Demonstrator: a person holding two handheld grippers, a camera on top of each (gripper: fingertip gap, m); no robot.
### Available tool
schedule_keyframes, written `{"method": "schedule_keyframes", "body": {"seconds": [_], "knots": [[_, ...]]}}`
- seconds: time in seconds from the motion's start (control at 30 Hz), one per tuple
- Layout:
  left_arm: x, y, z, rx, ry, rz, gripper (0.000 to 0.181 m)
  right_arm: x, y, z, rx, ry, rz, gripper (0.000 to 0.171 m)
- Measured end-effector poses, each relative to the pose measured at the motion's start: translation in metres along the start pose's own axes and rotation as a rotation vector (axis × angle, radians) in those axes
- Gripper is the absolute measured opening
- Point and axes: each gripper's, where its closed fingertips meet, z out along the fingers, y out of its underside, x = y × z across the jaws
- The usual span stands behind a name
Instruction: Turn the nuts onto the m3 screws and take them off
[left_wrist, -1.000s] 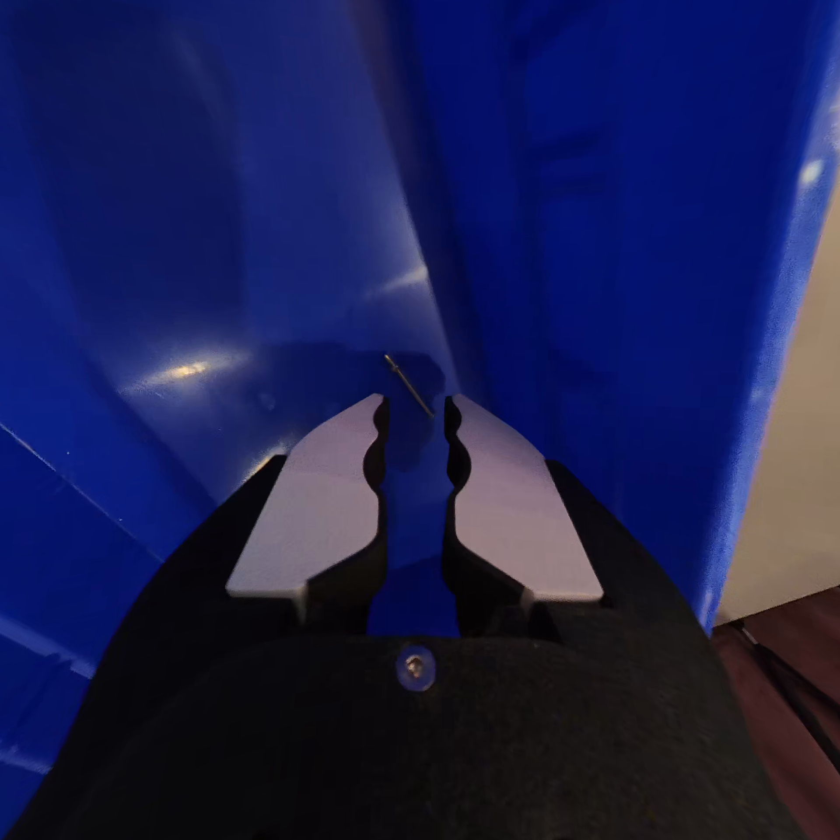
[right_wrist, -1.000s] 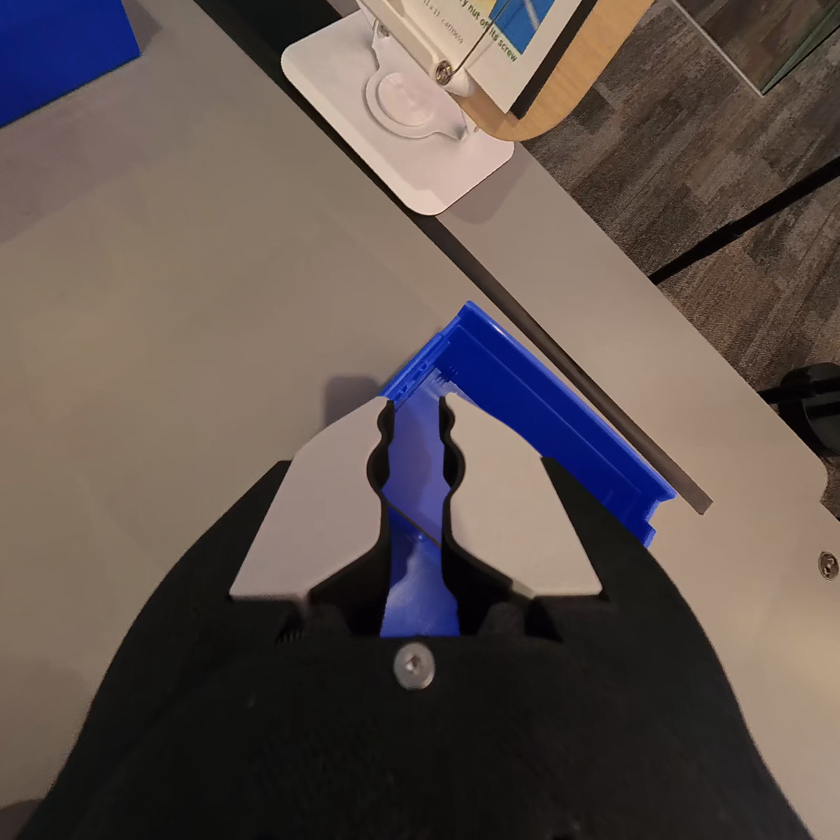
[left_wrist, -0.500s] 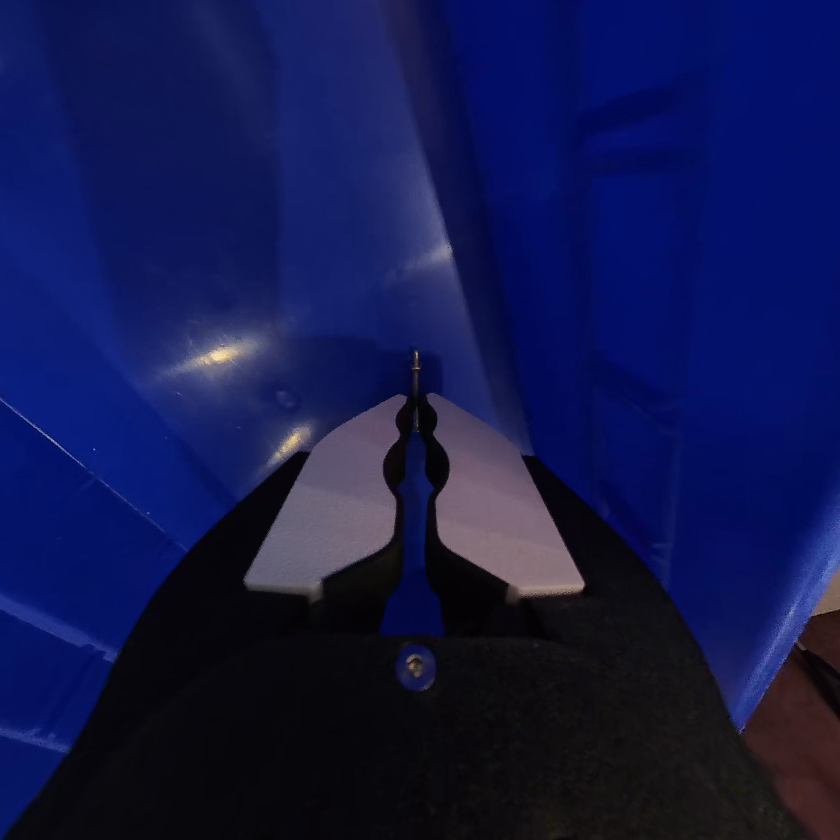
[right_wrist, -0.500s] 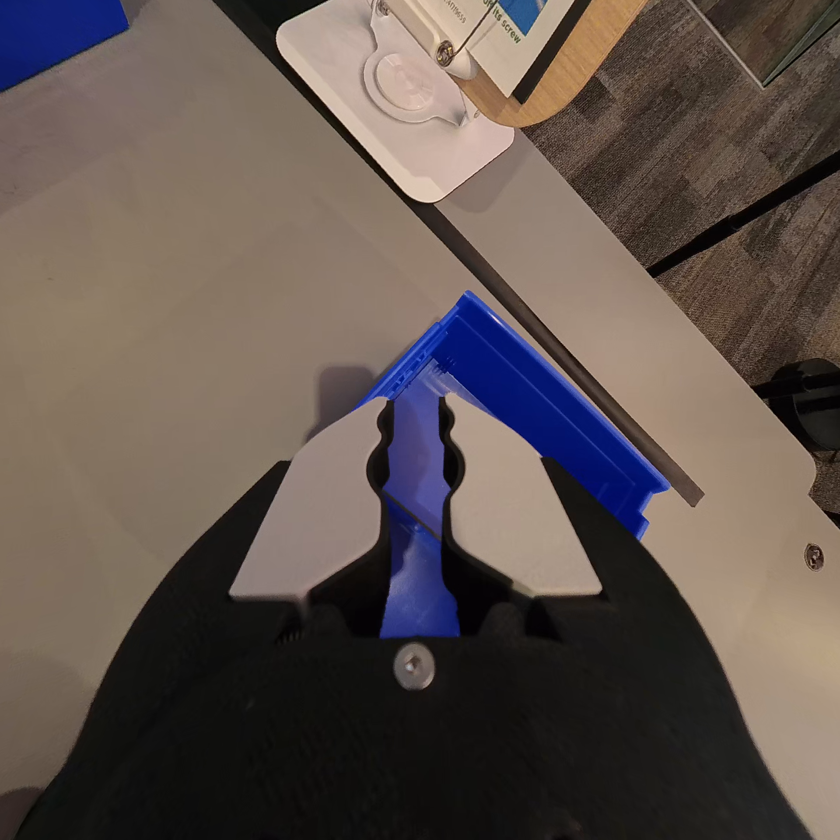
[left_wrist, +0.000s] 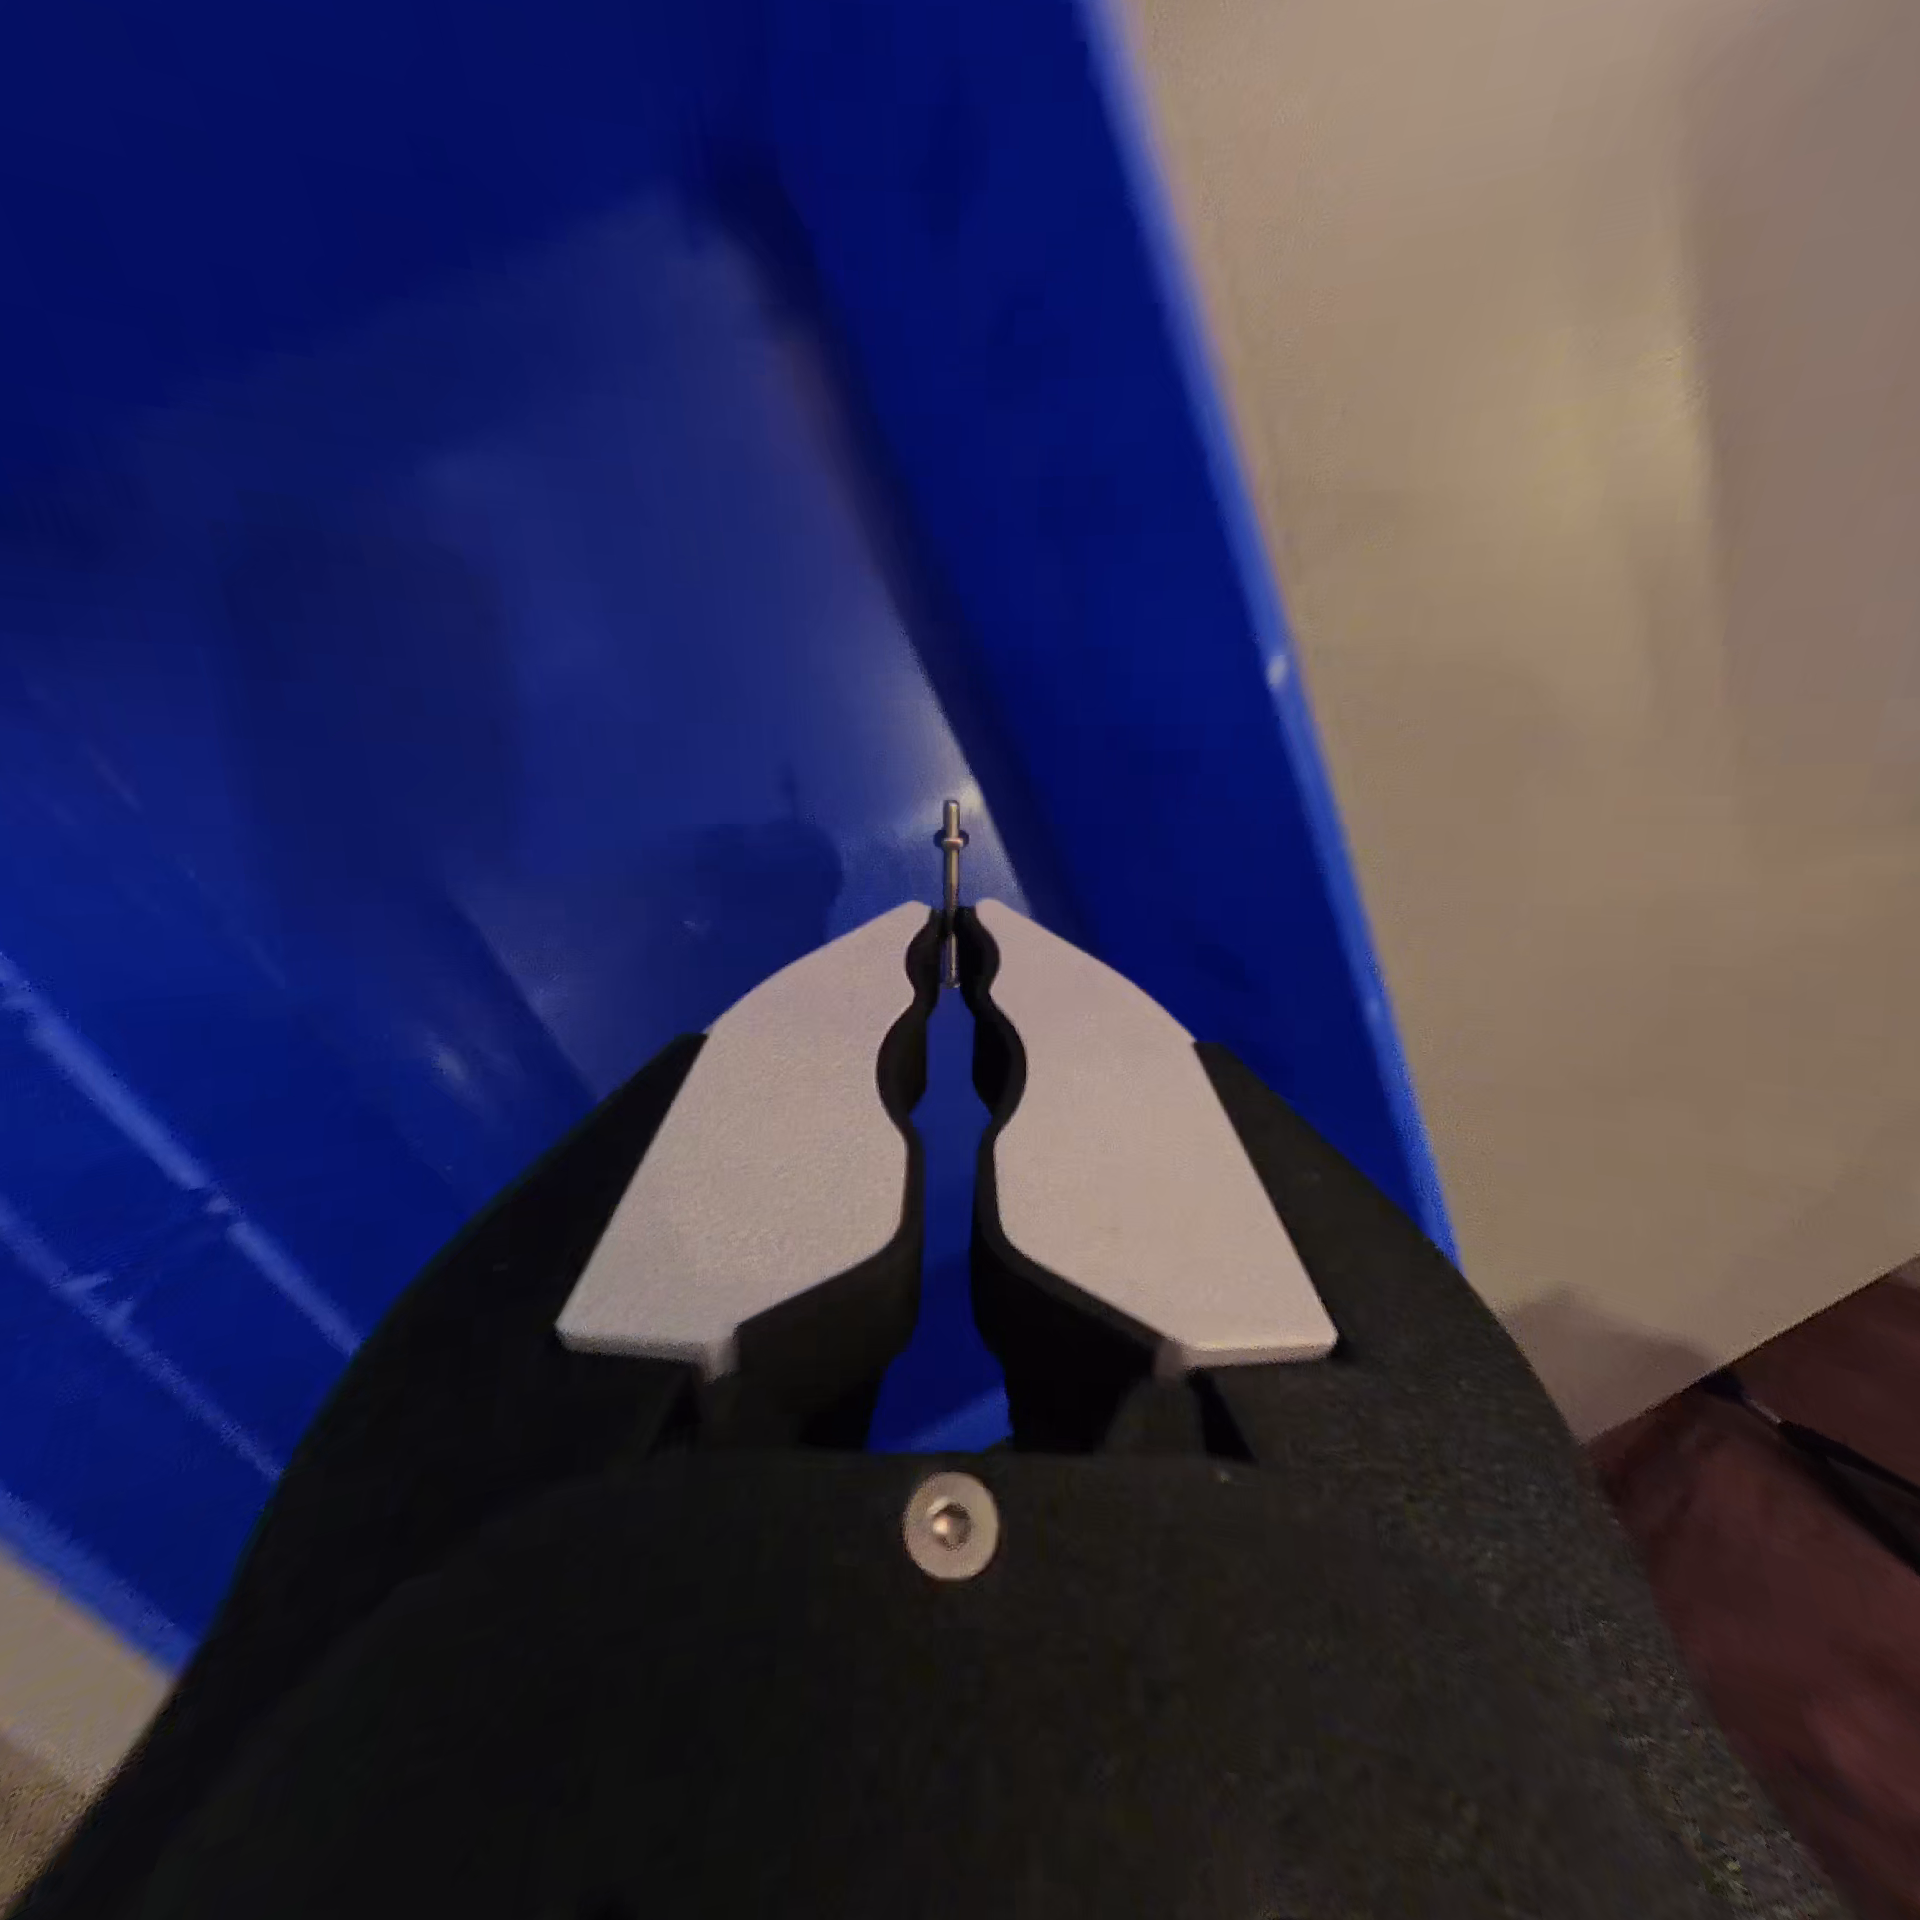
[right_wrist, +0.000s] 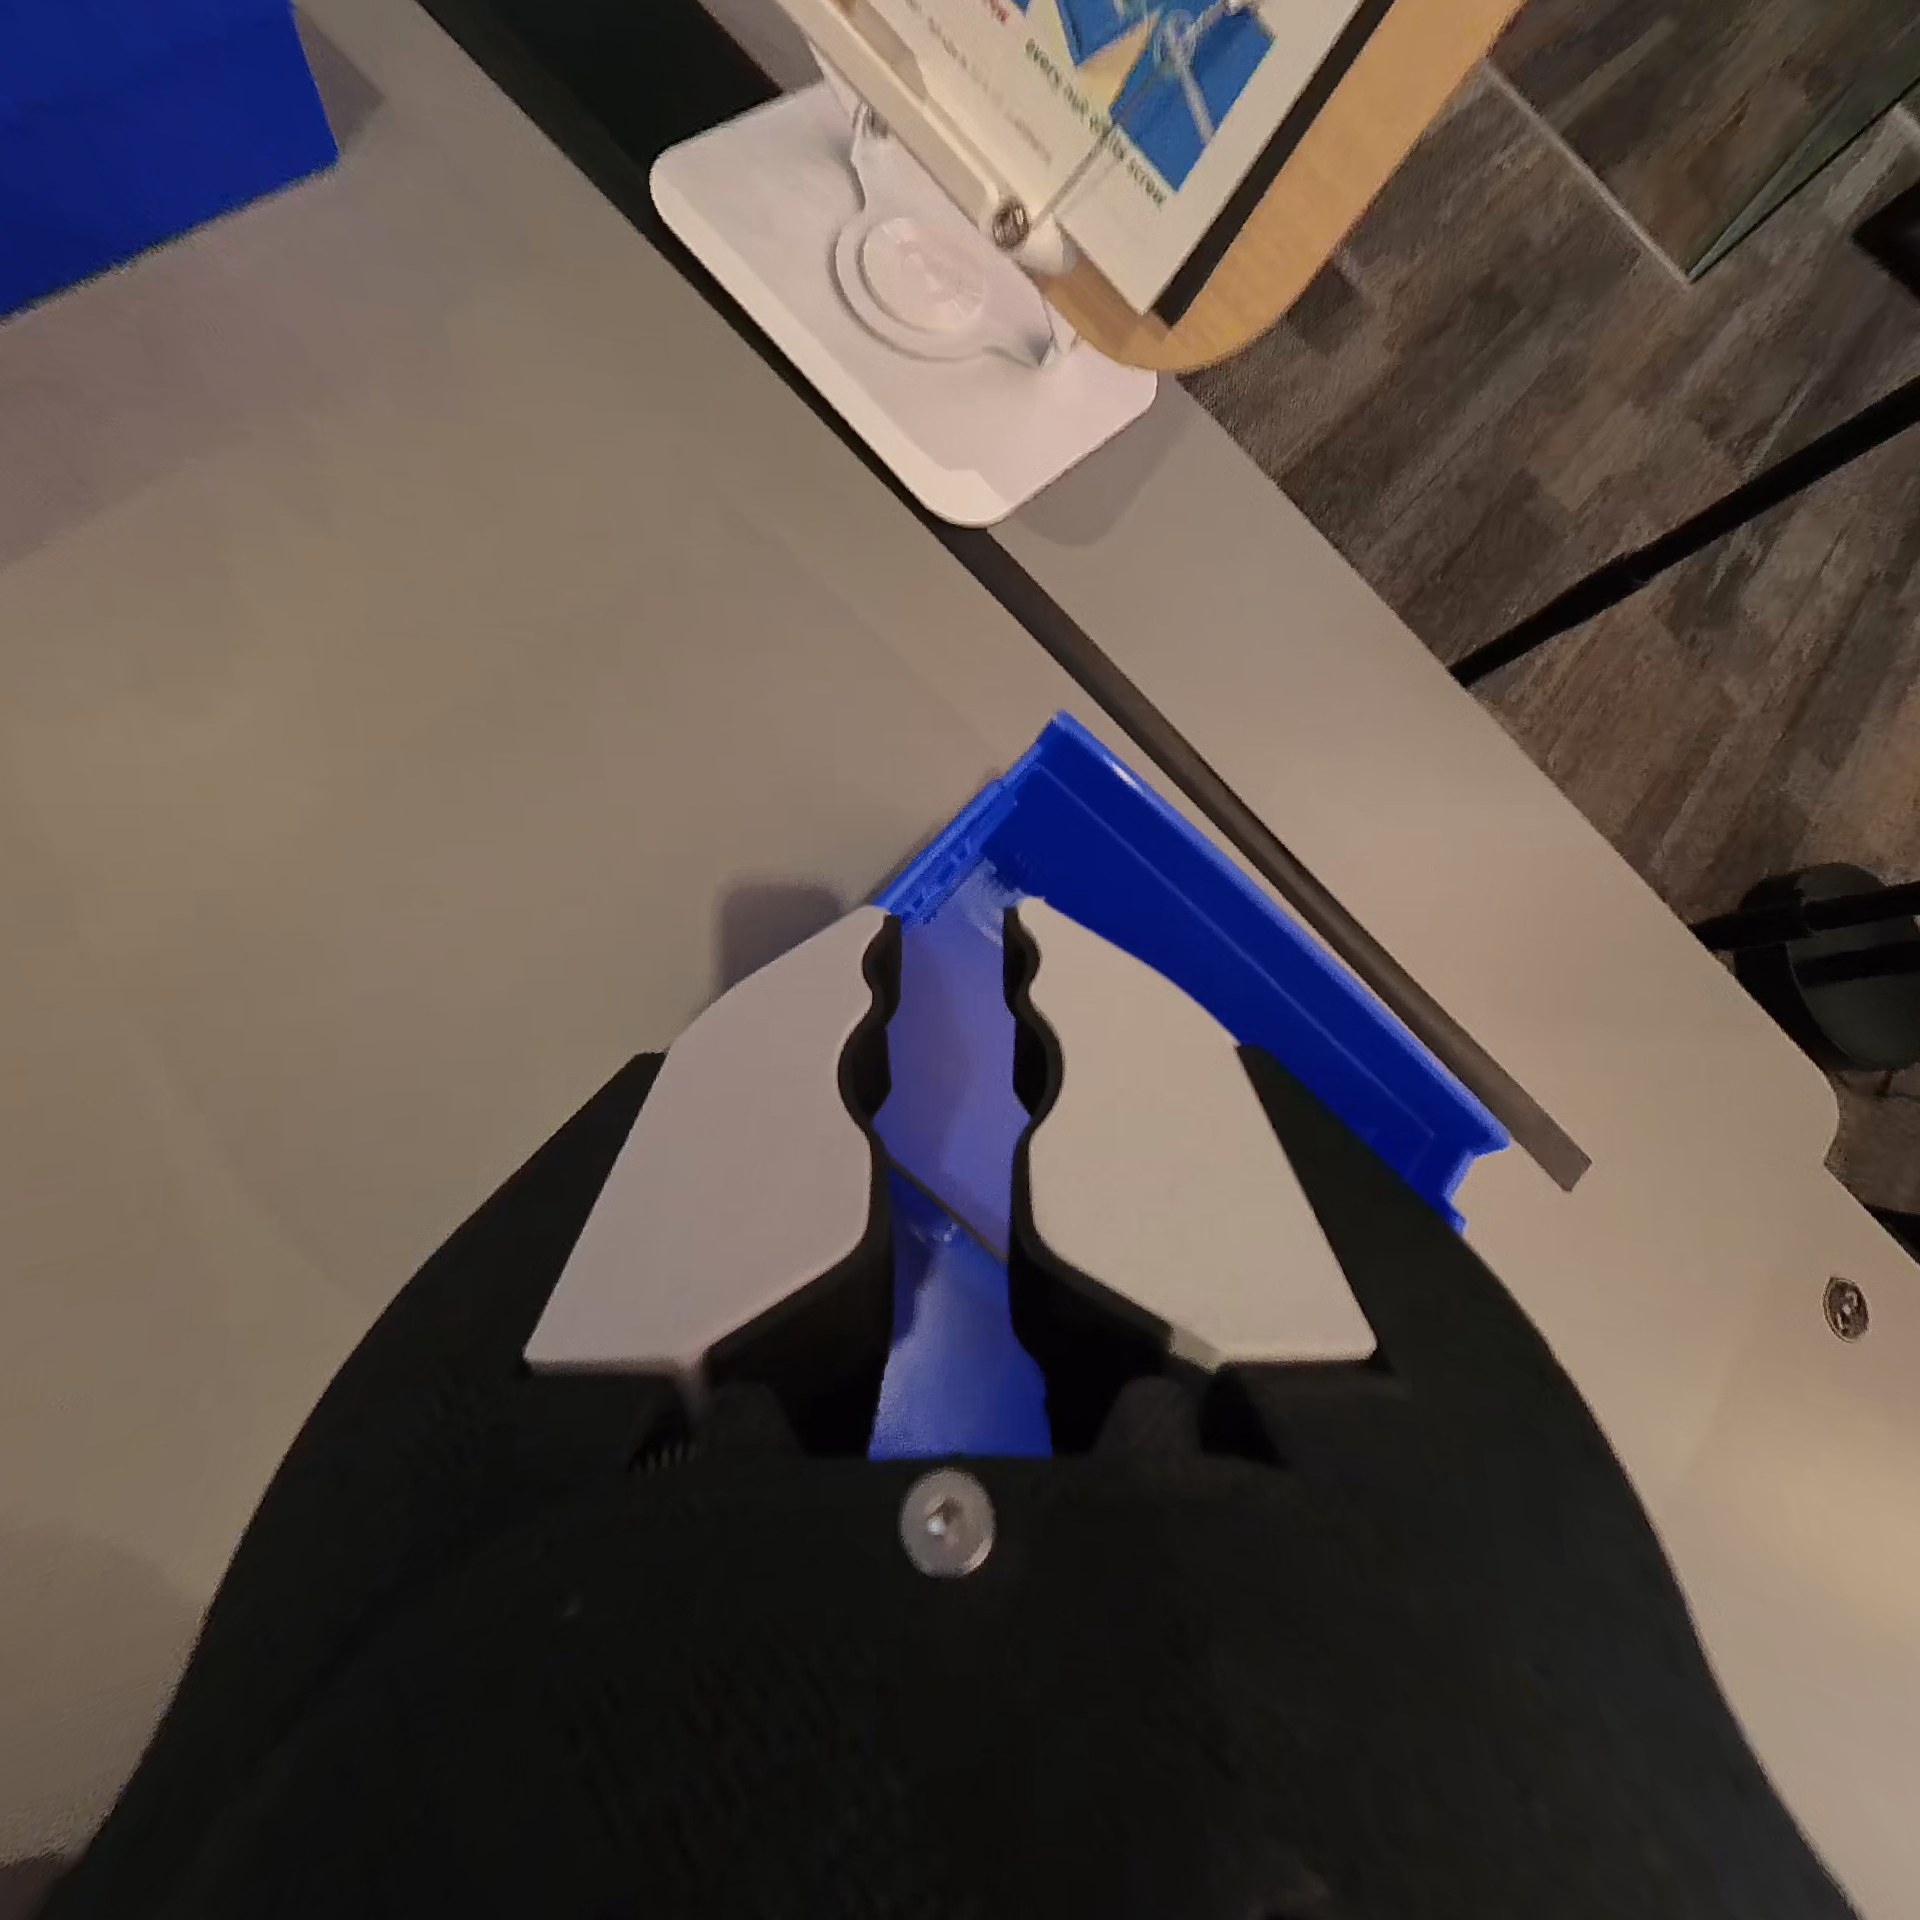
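My left gripper (left_wrist: 951, 909) is shut on a thin metal m3 screw (left_wrist: 951, 868), which sticks straight out past the fingertips with a small nut or collar near its far end. It hangs in front of the inside of a large blue bin (left_wrist: 520, 623). My right gripper (right_wrist: 951, 914) is open and empty, hovering over a small blue bin (right_wrist: 1195, 935) on the grey table (right_wrist: 416, 675). The small bin's contents are hidden behind the fingers (right_wrist: 748, 1122).
A white stand (right_wrist: 914, 312) holding a printed card sits at the table's far edge. A corner of the large blue bin (right_wrist: 135, 135) shows at the top left of the right wrist view. Dark carpet floor (right_wrist: 1662, 364) lies beyond the table edge. About 45 cm separates my left fingertips from my right.
My left gripper closed on the screw lying in the large bin and has lifted it back, so the bin's rim and the table now show. The right gripper drifted slightly, still open.
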Motion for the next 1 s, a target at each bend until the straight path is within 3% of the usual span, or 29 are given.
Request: {"method": "schedule_keyframes", "body": {"seconds": [0.17,0.3,0.4,0.57,0.73,1.0], "knots": [[0.043,-0.045,-0.074,0.418,0.122,0.131,0.002,-0.036,-0.05,-0.013,0.252,-0.133,-0.029,0.02],[0.142,-0.067,-0.12,0.702,0.473,0.323,0.002,-0.114,-0.105,-0.046,0.588,-0.514,-0.062,0.02],[0.202,-0.063,-0.129,0.775,0.605,0.478,0.003,-0.159,-0.129,-0.072,0.777,-0.775,-0.031,0.013],[0.265,-0.045,-0.127,0.801,0.71,0.632,0.003,-0.189,-0.137,-0.068,0.801,-0.932,0.051,0.01],[0.285,-0.036,-0.126,0.795,0.732,0.67,0.002,-0.204,-0.14,-0.073,0.828,-1.037,0.09,0.005],[0.291,-0.033,-0.124,0.798,0.708,0.696,0.003,-0.219,-0.138,-0.065,0.789,-1.062,0.087,0.006]]}}
